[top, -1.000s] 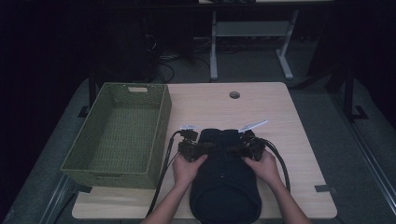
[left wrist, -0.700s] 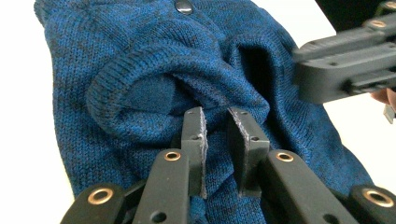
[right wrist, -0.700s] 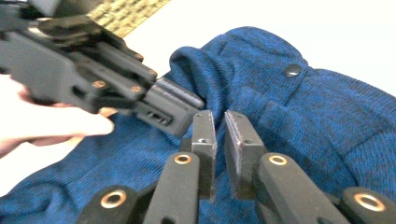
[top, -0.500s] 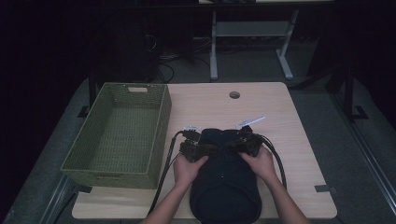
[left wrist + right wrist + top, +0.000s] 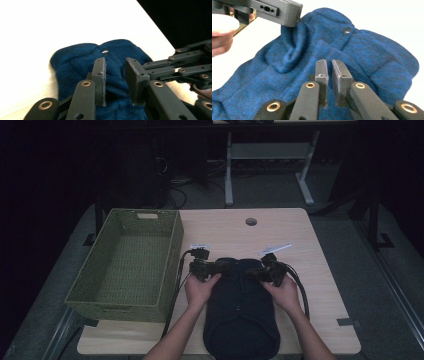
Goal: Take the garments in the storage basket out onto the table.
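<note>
The dark blue knit garment (image 5: 241,312), soft, light and floppy, lies flat on the surface (image 5: 320,320) beside the green basket (image 5: 127,265); the right gripper (image 5: 329,75) pinches its fabric, while the left gripper's (image 5: 115,75) fingers have just been opening, fabric between them unpressed, so the top corners look the best hold.

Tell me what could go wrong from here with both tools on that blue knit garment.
1. The left tool has just been opening, with a gap showing between its pads and the garment in it; that side may slip free.
2. The right tool pinches only a thin fold, so a pull might drag the cloth out.
3. The basket stands close by the left hand; a trailing cable may snag its rim.
</note>
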{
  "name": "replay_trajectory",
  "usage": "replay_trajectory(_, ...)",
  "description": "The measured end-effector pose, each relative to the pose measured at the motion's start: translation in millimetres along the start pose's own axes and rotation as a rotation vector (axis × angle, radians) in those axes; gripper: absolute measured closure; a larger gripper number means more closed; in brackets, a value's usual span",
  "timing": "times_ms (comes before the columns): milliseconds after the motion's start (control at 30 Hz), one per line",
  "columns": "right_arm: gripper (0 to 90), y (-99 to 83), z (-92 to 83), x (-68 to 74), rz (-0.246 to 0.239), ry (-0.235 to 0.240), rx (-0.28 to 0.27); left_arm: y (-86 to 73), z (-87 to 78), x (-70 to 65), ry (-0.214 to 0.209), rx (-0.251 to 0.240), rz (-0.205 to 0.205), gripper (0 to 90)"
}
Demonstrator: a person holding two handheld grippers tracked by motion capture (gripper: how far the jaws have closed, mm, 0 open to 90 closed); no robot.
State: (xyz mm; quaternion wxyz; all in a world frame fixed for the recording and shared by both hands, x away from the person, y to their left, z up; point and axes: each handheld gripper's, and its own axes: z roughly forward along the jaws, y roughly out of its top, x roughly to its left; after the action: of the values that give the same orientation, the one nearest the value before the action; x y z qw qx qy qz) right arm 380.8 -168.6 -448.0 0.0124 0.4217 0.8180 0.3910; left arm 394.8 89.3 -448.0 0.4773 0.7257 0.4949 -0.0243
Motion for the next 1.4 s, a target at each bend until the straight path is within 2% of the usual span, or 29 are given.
replay_trajectory(167,82.7,-9.3,12.4,-5.7,0.007,-0.012,0.069,0.5,-9.0,-1.2,-0.001,-0.042,0.007,69.2)
replay_trajectory(233,83.1,-13.1,13.3,-9.0,0.032,0.010,0.042,1.6,-12.2,-1.5,0.000,-0.051,0.011,68.8)
replay_trajectory(367,83.7,-14.5,11.8,-8.7,0.028,0.006,0.046,2.2,-16.9,1.2,0.029,-0.056,0.005,68.8)
replay_trajectory(467,83.7,-14.1,11.7,-6.9,0.021,-0.003,0.050,-0.2,-16.9,4.3,0.042,-0.038,-0.007,68.9)
replay_trajectory(567,83.6,-13.9,11.8,-6.3,0.018,-0.008,0.051,-3.9,-12.9,7.7,0.035,-0.008,-0.024,69.8)
replay_trajectory(733,83.6,-14.2,11.8,-6.7,0.022,-0.004,0.048,-12.6,1.5,5.9,0.028,0.075,-0.015,71.4)
replay_trajectory(833,82.7,-13.3,11.6,-6.4,0.021,-0.004,0.053,-15.1,4.4,6.4,0.028,0.078,-0.032,73.0)
replay_trajectory(900,82.7,-10.9,8.8,-4.9,0.025,0.015,0.030,-14.6,4.6,6.6,0.029,0.087,-0.027,73.5)
replay_trajectory(967,82.7,-6.2,4.2,-0.8,0.035,0.060,-0.030,-15.0,5.3,6.3,0.039,0.091,-0.015,74.7)
replay_trajectory(1033,82.7,-0.7,2.6,6.0,0.027,0.096,-0.061,-15.6,6.4,4.8,0.049,0.093,-0.005,75.0)
replay_trajectory(1067,82.7,3.6,5.0,11.4,0.018,0.123,-0.053,-15.8,6.7,3.9,0.053,0.094,0.002,75.1)
replay_trajectory(1167,82.7,9.1,9.0,19.4,-0.009,0.145,-0.056,-16.1,6.7,2.5,0.059,0.101,0.015,75.5)
replay_trajectory(1300,82.7,10.3,19.5,22.6,-0.010,0.140,-0.022,-16.6,6.5,0.6,0.068,0.108,0.024,75.8)
replay_trajectory(1400,82.8,6.6,26.5,23.7,-0.017,0.137,0.009,-17.6,5.9,-2.0,0.080,0.117,0.046,75.8)
